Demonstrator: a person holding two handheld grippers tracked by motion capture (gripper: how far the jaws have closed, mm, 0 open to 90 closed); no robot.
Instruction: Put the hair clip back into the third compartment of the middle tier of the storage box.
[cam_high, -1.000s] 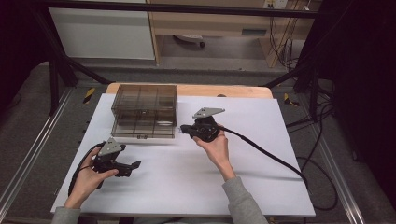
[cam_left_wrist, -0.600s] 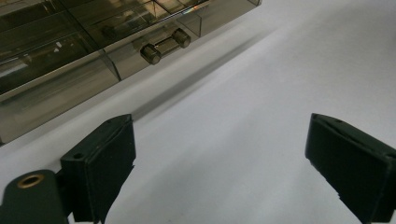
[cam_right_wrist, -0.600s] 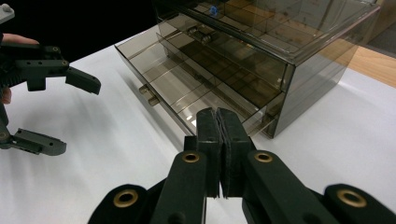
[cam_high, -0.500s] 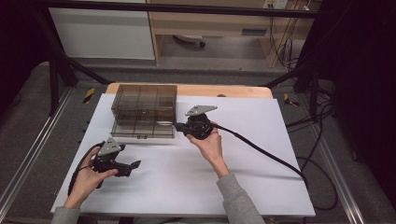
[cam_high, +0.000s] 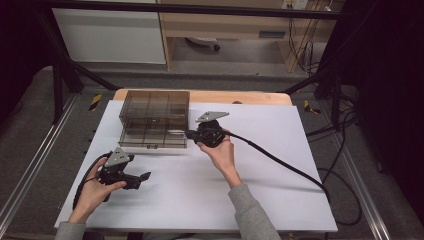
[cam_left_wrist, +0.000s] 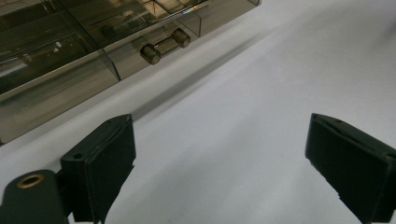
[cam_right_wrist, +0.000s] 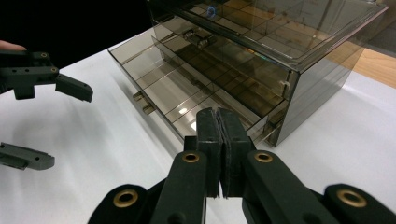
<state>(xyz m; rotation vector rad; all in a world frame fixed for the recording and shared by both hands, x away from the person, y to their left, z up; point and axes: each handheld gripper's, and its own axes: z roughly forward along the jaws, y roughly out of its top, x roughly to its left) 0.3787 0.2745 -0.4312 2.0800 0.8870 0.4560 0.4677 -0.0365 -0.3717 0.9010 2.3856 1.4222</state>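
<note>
Drawers of a smoky clear box (cam_high: 155, 120) are what the work turns on. That box sits at the far left of the white table (cam_high: 280, 190), its back edge by the bare wooden strip (cam_high: 240, 96). Its bottom drawer (cam_right_wrist: 175, 91) is pulled partway out towards the person, and a small bar handle (cam_left_wrist: 166, 44) shows on its front. Thin walls split the drawers into compartments; through the tinted plastic they look empty, though glare makes that hard to be sure of.

The right gripper (cam_high: 192, 134) lies at the box's near right corner, jaws pressed flat together with nothing between them, tips just beside the open drawer's right end; whether they touch it I cannot tell. Its cable (cam_high: 280, 162) trails off across the table to the right.

The left gripper (cam_high: 145, 177) rests low on the sheet, well apart from the box, nearer the person. Its jaws stand wide open and hold nothing, pointing across bare table towards the drawer front. Nothing lies between either gripper and the box.
</note>
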